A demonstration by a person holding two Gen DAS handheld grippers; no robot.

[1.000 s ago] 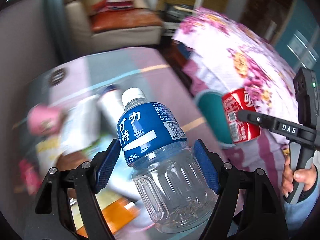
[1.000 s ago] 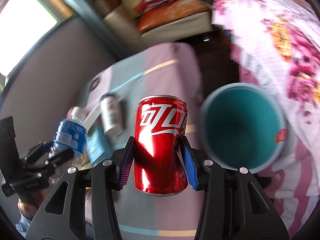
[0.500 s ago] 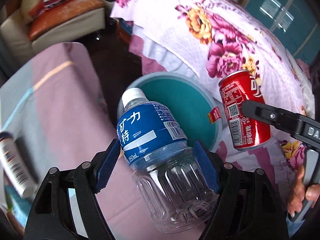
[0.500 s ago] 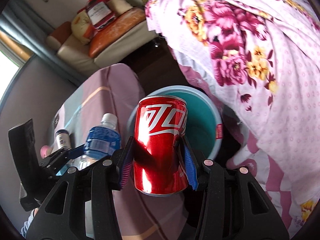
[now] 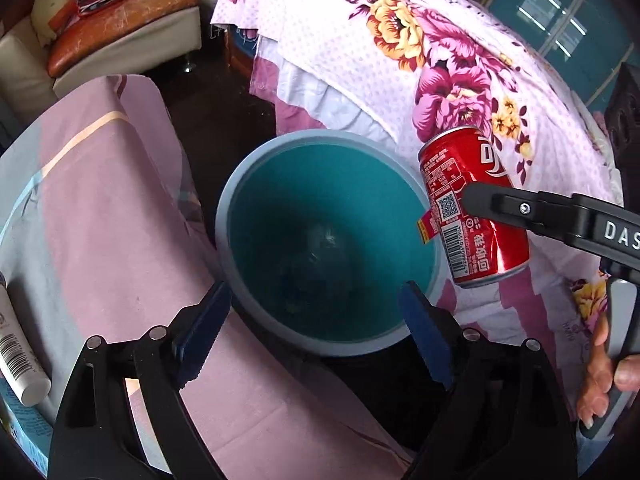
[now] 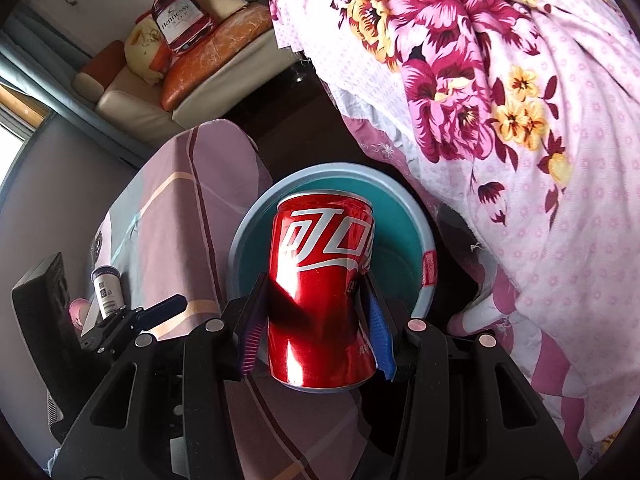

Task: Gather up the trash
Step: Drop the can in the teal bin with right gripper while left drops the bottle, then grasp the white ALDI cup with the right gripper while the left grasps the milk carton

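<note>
A teal bin with a pale blue rim (image 5: 240,184) stands on the dark floor between the covered table and the bed. My left gripper (image 5: 314,320) hangs over the bin's near side, its jaws opening with nothing between them. A clear bottle (image 5: 324,248) lies dim at the bottom of the bin. My right gripper (image 6: 318,322) is shut on a dented red cola can (image 6: 320,304), held over the bin's rim (image 6: 424,228). In the left wrist view the red cola can (image 5: 472,208) hangs just right of the bin, in the right gripper's black finger (image 5: 520,210).
A pink and blue cloth covers the table (image 5: 100,220) to the left, with a white tube (image 5: 16,352) near its edge. A floral bedspread (image 5: 440,60) drapes close on the right. A sofa with cushions (image 5: 120,28) stands at the back. A hand (image 5: 608,372) holds the right gripper's handle.
The blue-labelled bottle has left my left gripper and dropped into the bin; the jaws have spread. Both grippers swung from the table over to the bin. The can stays gripped.
</note>
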